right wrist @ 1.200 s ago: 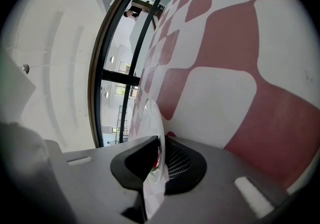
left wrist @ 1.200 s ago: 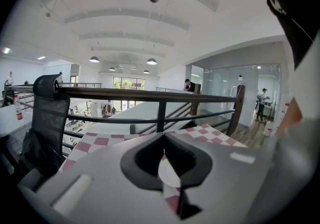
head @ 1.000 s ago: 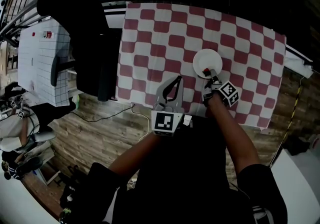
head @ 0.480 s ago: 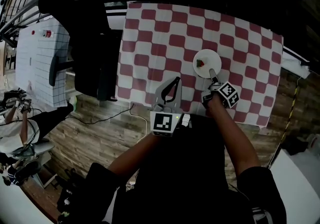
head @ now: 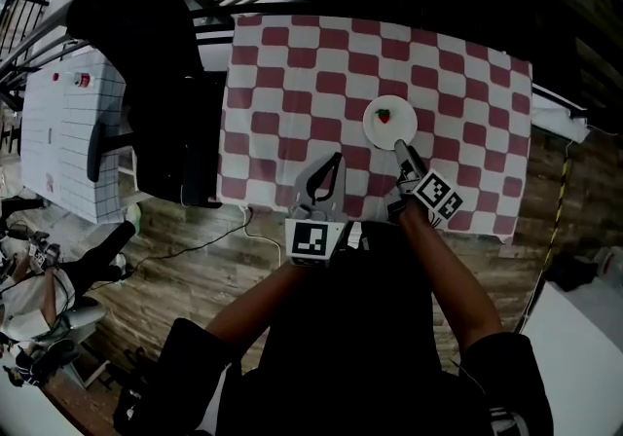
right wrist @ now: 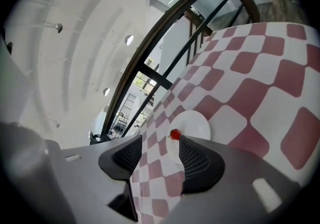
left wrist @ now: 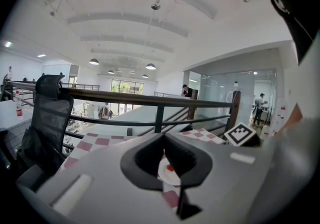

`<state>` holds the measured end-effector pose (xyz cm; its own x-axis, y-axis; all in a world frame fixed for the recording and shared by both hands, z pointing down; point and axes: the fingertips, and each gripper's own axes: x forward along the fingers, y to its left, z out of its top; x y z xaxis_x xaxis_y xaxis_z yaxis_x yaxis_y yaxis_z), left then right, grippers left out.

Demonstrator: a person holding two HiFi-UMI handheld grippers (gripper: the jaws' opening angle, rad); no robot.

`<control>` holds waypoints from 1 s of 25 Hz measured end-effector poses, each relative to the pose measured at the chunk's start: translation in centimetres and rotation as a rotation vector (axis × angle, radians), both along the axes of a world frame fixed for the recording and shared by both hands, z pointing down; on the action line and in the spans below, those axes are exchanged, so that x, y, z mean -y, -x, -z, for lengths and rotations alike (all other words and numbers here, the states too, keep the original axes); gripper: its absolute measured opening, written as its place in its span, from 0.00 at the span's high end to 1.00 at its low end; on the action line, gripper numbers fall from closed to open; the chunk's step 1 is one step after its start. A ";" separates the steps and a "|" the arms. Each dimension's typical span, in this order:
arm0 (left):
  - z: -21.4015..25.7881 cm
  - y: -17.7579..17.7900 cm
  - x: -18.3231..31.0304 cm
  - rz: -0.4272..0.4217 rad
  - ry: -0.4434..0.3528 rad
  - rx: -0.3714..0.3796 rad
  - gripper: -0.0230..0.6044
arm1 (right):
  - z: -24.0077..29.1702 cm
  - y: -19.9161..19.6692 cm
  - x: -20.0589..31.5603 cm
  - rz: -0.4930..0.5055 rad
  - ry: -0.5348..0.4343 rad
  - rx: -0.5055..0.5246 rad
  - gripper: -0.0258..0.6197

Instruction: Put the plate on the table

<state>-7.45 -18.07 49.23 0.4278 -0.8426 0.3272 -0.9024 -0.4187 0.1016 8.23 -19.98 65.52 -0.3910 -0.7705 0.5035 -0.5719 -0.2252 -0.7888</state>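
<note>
Plate [head: 390, 123] is sitting on the checkered table [head: 292, 64]. You're holding the right gripper [head: 402, 152] at its near rim, jaws apart but closing, nothing btwn. Left gripper [head: 334, 163] is hovering nearby, jaws together, empty.

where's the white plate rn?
Head view: the round white plate lies flat on the red-and-white checkered tablecloth, right of centre and towards the person's edge of the table. A small red item sits on it.
</note>
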 end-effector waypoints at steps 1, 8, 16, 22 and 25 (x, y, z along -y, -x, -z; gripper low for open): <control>0.0 -0.1 -0.1 -0.004 -0.002 -0.004 0.95 | 0.7 0.2 -0.2 -0.008 -0.005 0.019 0.61; 0.1 -0.9 -1.3 -0.040 -0.014 -0.018 0.95 | 5.0 1.1 -2.1 -0.007 -0.063 0.050 0.69; 1.9 -2.0 -2.9 -0.073 -0.041 -0.050 0.95 | 10.3 1.7 -4.2 0.014 -0.157 0.031 0.89; 4.4 -2.3 -3.3 -0.087 -0.063 -0.098 0.95 | 14.9 2.0 -5.3 0.081 -0.256 -0.111 0.96; 5.7 -2.2 -3.4 -0.082 -0.079 -0.128 0.95 | 16.0 1.9 -5.5 0.127 -0.277 -0.291 0.96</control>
